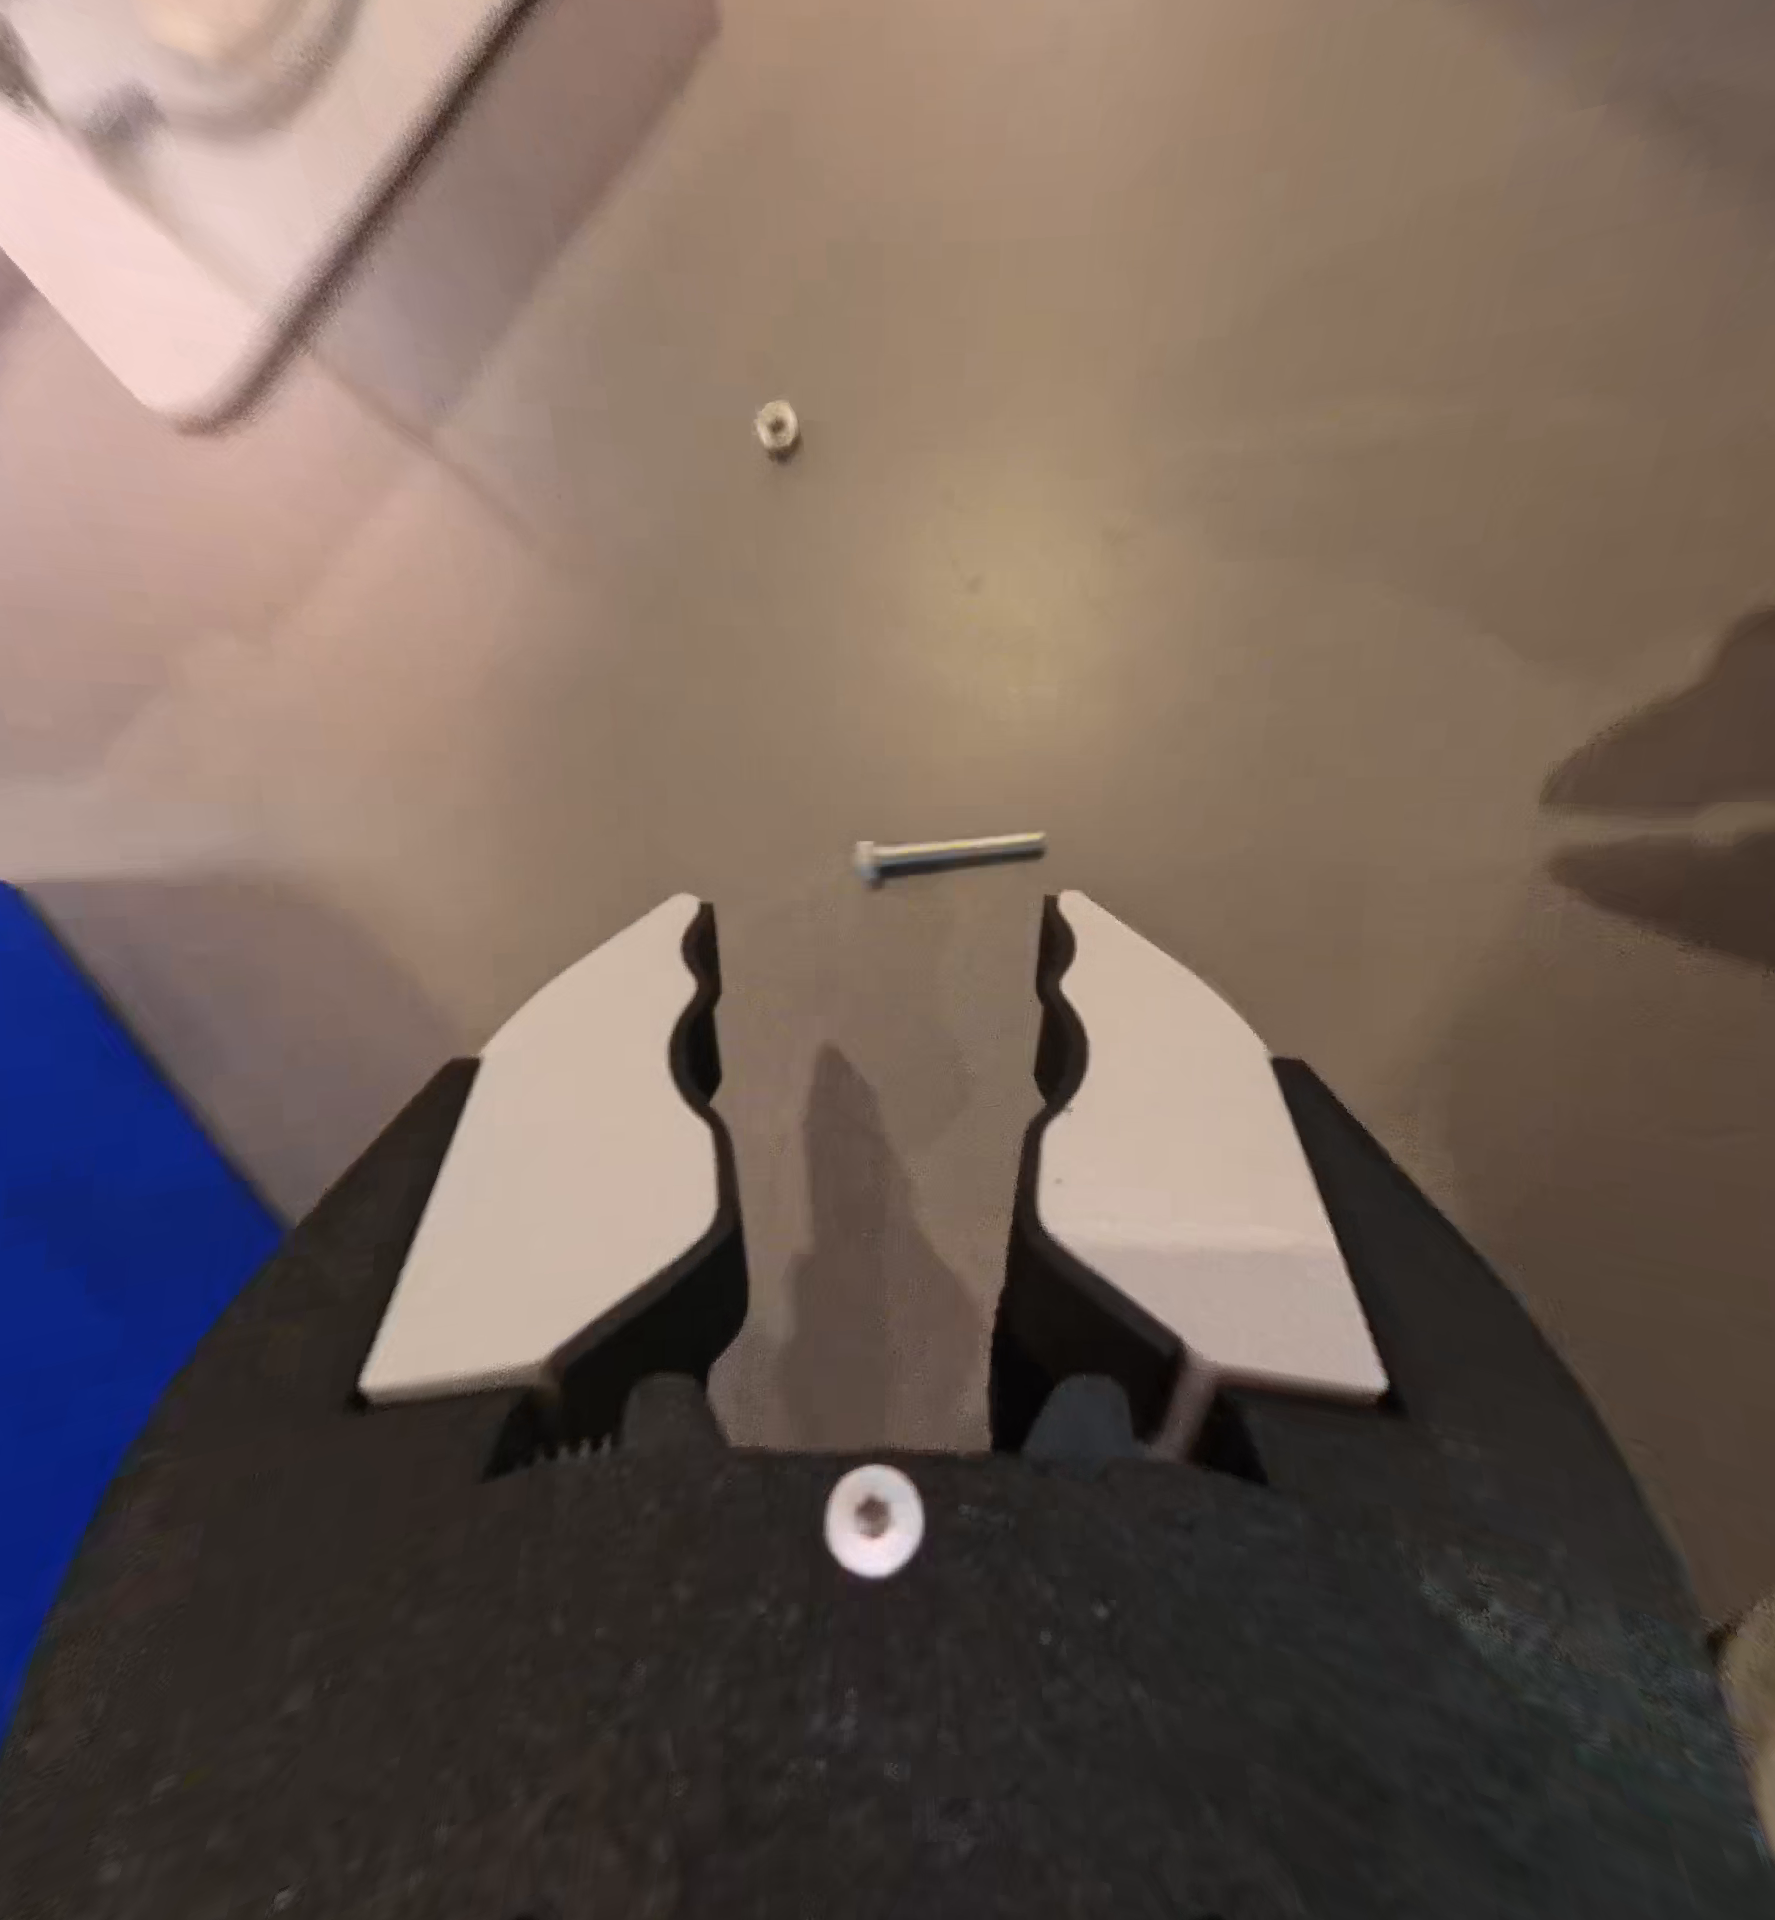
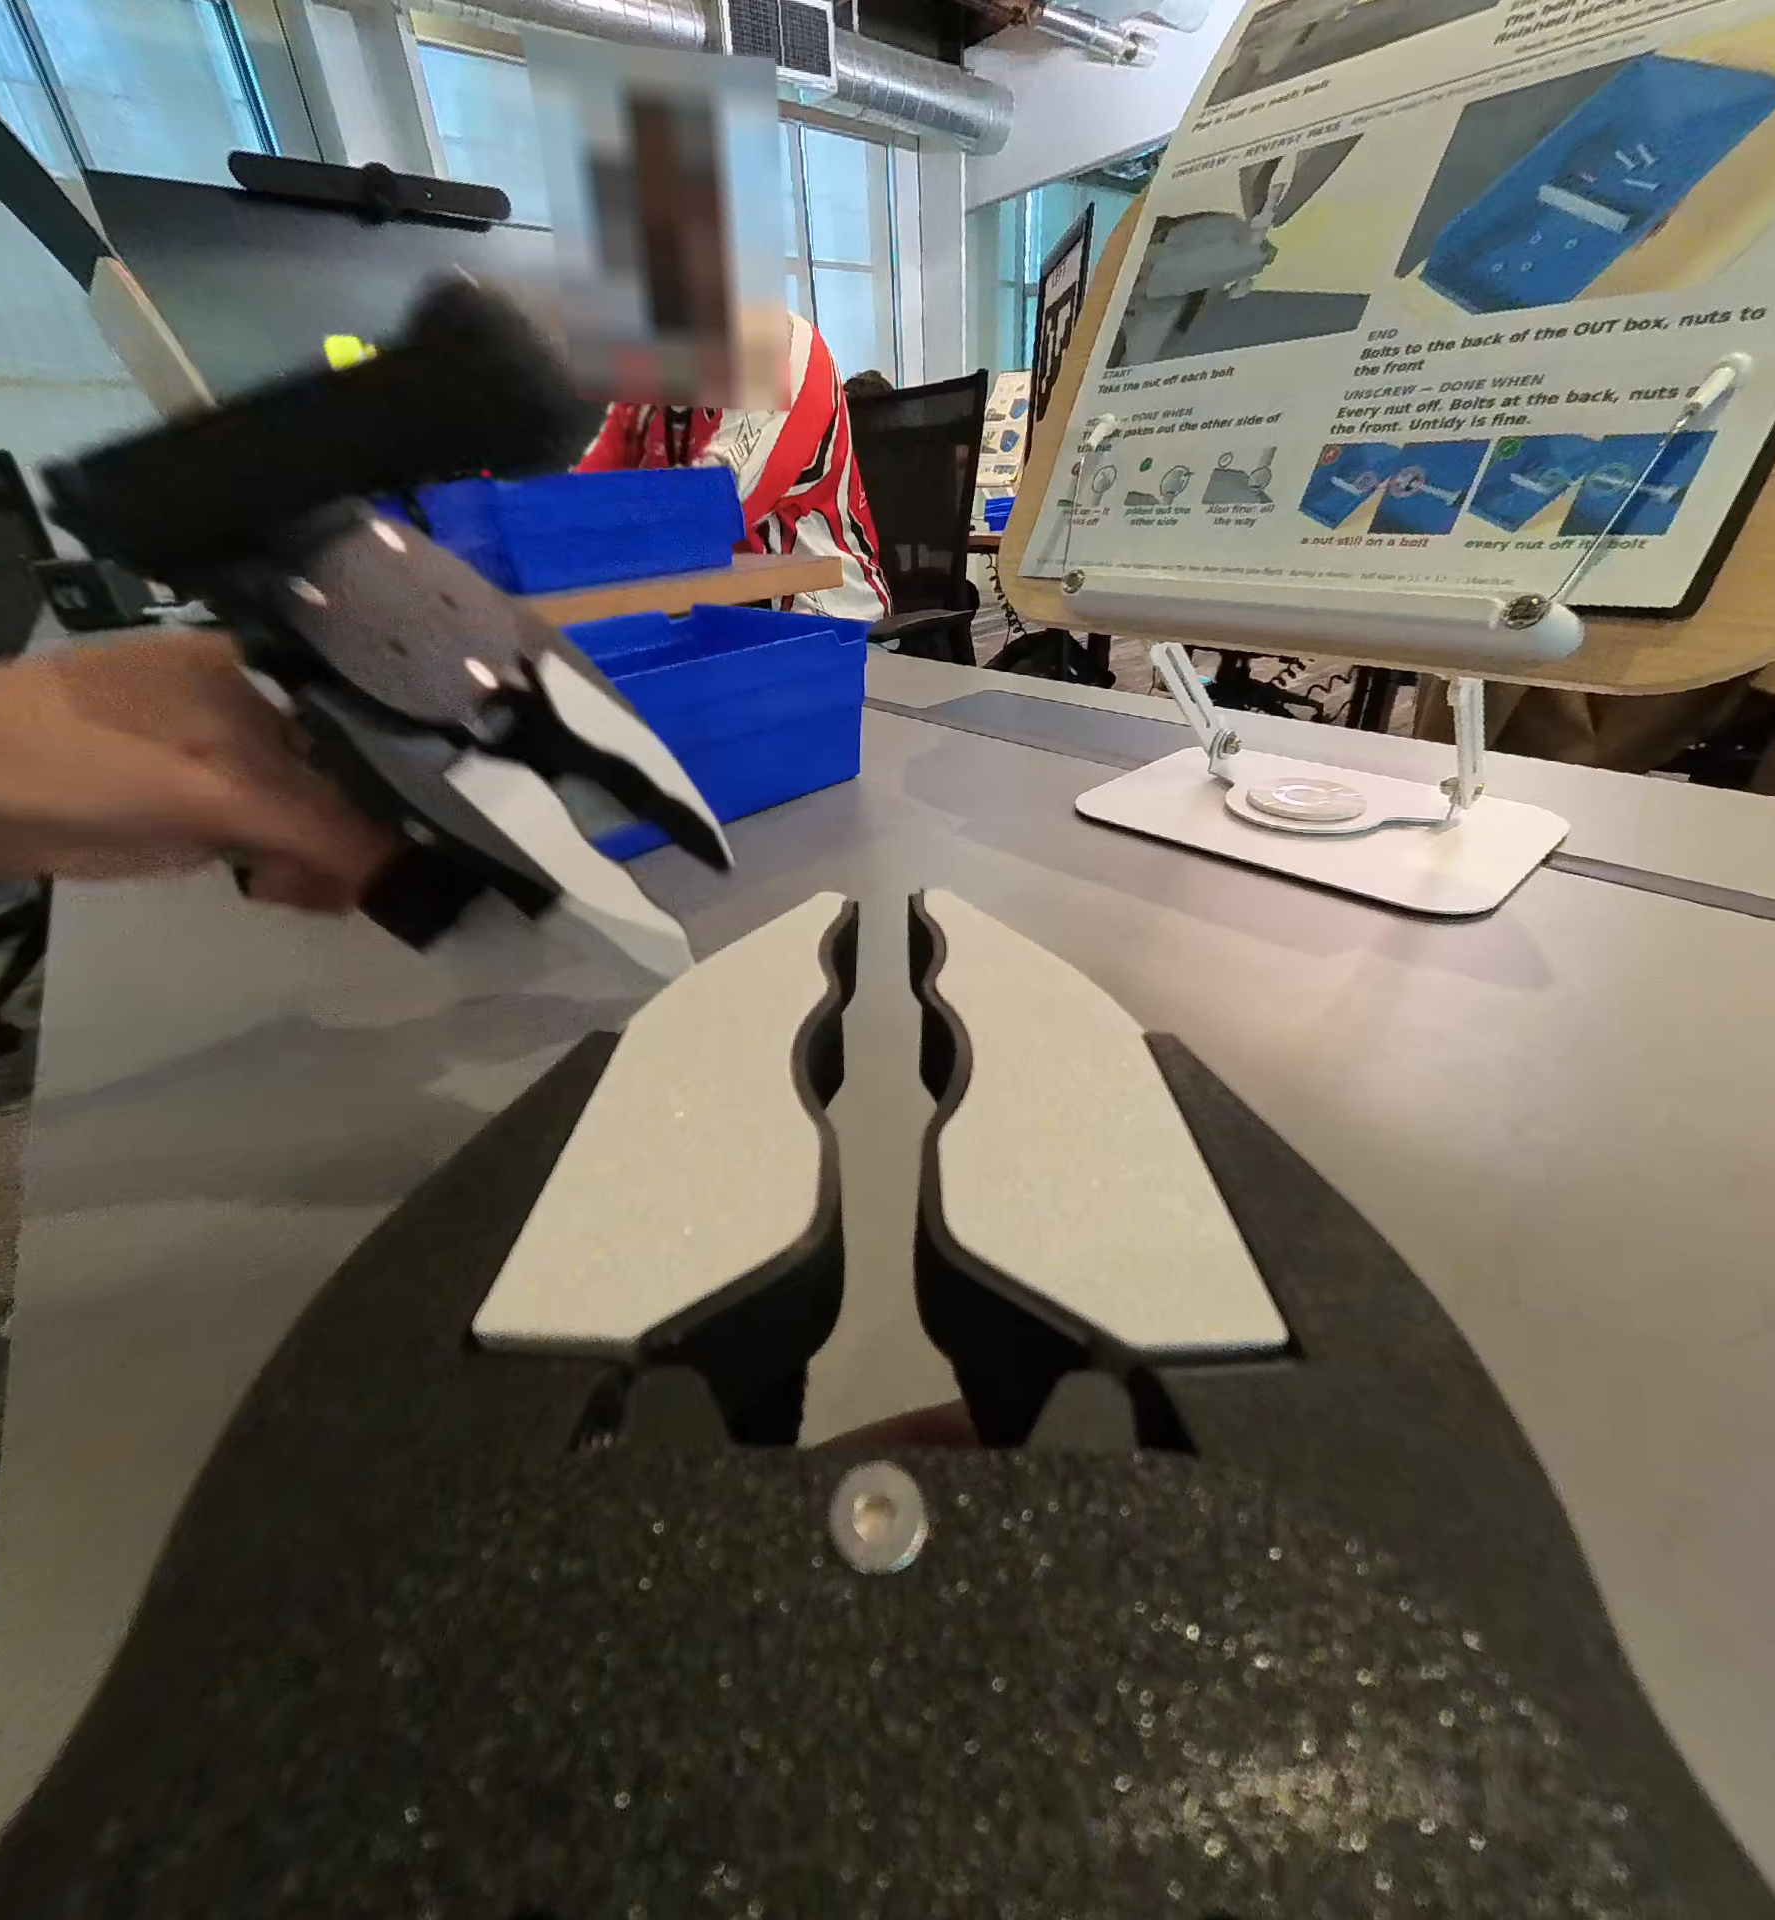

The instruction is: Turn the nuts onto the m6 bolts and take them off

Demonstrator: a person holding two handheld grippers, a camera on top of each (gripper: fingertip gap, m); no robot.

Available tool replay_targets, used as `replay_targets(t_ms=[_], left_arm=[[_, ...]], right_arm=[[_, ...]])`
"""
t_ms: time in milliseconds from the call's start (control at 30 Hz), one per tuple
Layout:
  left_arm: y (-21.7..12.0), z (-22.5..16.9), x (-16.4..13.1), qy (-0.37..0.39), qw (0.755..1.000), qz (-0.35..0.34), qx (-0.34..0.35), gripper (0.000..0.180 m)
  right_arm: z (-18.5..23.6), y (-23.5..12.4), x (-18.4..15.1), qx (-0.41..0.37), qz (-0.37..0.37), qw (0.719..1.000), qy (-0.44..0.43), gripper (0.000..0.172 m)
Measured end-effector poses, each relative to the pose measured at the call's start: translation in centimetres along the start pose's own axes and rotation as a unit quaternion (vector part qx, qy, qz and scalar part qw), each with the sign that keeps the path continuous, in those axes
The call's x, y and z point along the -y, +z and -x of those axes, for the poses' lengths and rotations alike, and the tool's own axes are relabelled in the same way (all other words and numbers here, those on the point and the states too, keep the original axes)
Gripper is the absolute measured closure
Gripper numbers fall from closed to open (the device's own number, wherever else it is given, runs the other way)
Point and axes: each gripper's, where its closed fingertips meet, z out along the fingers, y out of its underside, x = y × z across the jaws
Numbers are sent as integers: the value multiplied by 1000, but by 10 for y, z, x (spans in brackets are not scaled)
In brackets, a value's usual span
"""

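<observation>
In the left wrist view a silver bolt (image 1: 950, 858) lies on its side on the grey table (image 1: 1226, 520), just beyond my left gripper's fingertips. A single nut (image 1: 777, 425) lies on the table farther off. My left gripper (image 1: 878, 914) is open wide and empty, pointing down at the table. The right wrist view shows it too (image 2: 701, 909), held by a hand at the left, jaws apart with nothing in them. My right gripper (image 2: 883, 904) has a narrow gap between its fingertips with only bare table showing through, and holds nothing. The right wrist view shows neither bolt nor nut.
A blue bin (image 2: 748, 707) stands on the table behind the left gripper, with another (image 2: 592, 520) farther back. A white stand (image 2: 1319, 831) holding an instruction sheet is at the right; it also shows blurred in the left wrist view (image 1: 135, 260). A blue bin edge (image 1: 52, 1143) is at the left. The tips of one gripper are about 15 centimeters away from the tips of the other. Measured from the fingertips, the single nut (image 1: 777, 425) is 15 centimeters or so from the left gripper and 20 centimeters from the right.
</observation>
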Motion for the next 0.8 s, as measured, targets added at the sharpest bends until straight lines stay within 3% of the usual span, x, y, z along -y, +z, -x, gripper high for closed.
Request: replay_targets(t_ms=[133, 300, 433, 567, 800], left_arm=[[-39, 15, 2, 186, 982, -13, -29, 121], [-24, 17, -11, 408, 908, 45, -84, 131], [0, 8, -13, 461, 871, 53, -161, 138], [26, 9, -16, 508, 839, 83, -175, 136], [45, 11, -18, 534, 815, 106, -199, 138]], right_arm=[[-2, 1, 0, 1, 0, 1000, 8, 163], [-1, 4, -2, 3, 7, 1000, 3, 163], [3, 7, -6, 7, 17, 1000, -11, 163], [5, 10, -10, 11, 28, 999, -22, 163], [8, 9, -12, 16, 32, 999, -26, 163]])
